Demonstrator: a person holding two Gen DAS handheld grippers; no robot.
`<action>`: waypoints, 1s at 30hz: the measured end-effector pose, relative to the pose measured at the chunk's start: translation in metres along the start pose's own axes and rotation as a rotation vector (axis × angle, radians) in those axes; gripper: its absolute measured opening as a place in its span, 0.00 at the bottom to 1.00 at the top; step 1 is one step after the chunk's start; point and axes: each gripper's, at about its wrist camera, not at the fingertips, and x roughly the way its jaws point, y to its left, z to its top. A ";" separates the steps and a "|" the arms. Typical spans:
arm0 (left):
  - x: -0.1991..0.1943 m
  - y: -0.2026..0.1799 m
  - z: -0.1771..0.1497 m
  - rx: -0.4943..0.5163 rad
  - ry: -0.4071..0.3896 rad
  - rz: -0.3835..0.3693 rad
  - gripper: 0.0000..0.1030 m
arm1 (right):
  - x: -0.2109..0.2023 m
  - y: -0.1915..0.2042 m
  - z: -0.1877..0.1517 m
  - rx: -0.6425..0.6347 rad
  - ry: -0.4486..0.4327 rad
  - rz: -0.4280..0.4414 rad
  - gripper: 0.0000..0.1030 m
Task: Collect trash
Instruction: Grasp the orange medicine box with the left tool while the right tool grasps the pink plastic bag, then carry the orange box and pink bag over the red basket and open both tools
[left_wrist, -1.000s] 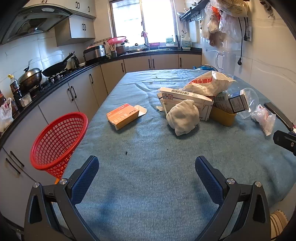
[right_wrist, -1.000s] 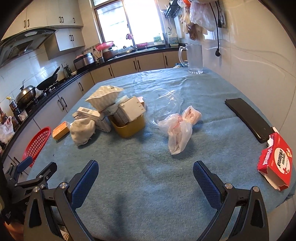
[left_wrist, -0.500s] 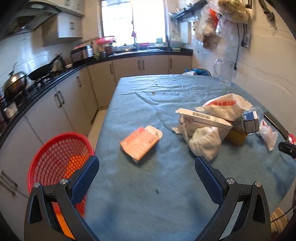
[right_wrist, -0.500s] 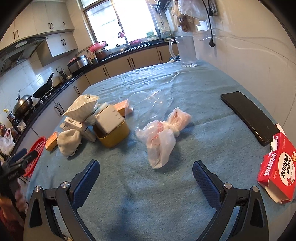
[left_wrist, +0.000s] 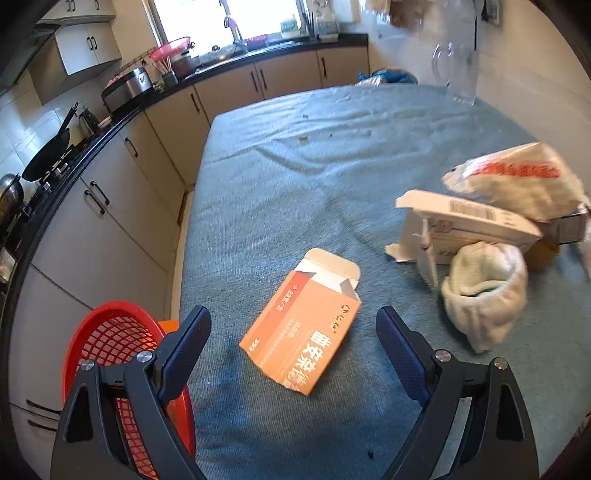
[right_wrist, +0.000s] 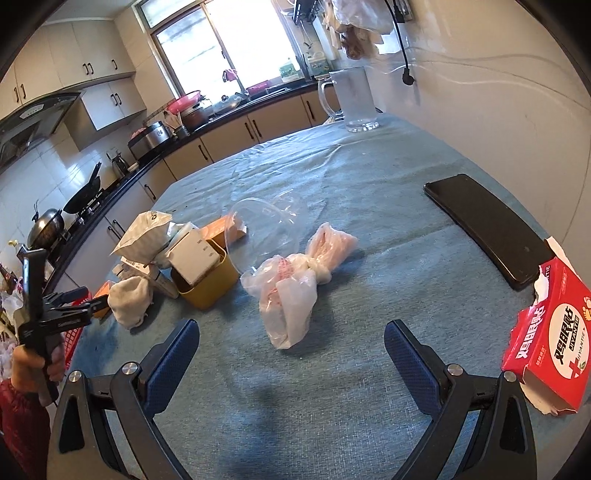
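An opened orange carton (left_wrist: 303, 328) lies flat on the blue table cloth (left_wrist: 295, 166), near the table's left edge. My left gripper (left_wrist: 291, 321) hangs over it with its jaws closing; the carton is between the fingers, and the pads do not touch it. The red mesh basket (left_wrist: 110, 343) stands below that table edge, beside the left finger. In the right wrist view my right gripper (right_wrist: 291, 332) is open and empty, just short of a knotted plastic bag (right_wrist: 295, 280). The left gripper (right_wrist: 86, 301) shows there too, held by a hand (right_wrist: 37, 362).
A crumpled white wad (left_wrist: 484, 291), a white carton (left_wrist: 469, 221) and a printed white bag (left_wrist: 517, 177) pile up right of the orange carton. A yellow tub (right_wrist: 210, 280), clear plastic bowl (right_wrist: 266, 225), black slab (right_wrist: 484, 229), torn red box (right_wrist: 550, 343) and glass pitcher (right_wrist: 354, 99) also stand here.
My left gripper swung left and came down over the orange carton, and its jaws have narrowed. The right gripper drifted a little closer to the knotted plastic bag.
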 end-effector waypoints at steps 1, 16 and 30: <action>0.003 -0.001 0.000 -0.001 0.005 0.010 0.82 | 0.000 -0.001 0.000 0.001 0.001 0.001 0.99; -0.007 -0.014 -0.023 -0.129 -0.013 -0.019 0.46 | 0.028 0.004 0.018 -0.026 0.039 -0.021 0.87; -0.015 -0.010 -0.030 -0.203 -0.056 -0.065 0.46 | 0.037 0.004 0.016 -0.034 0.052 -0.059 0.29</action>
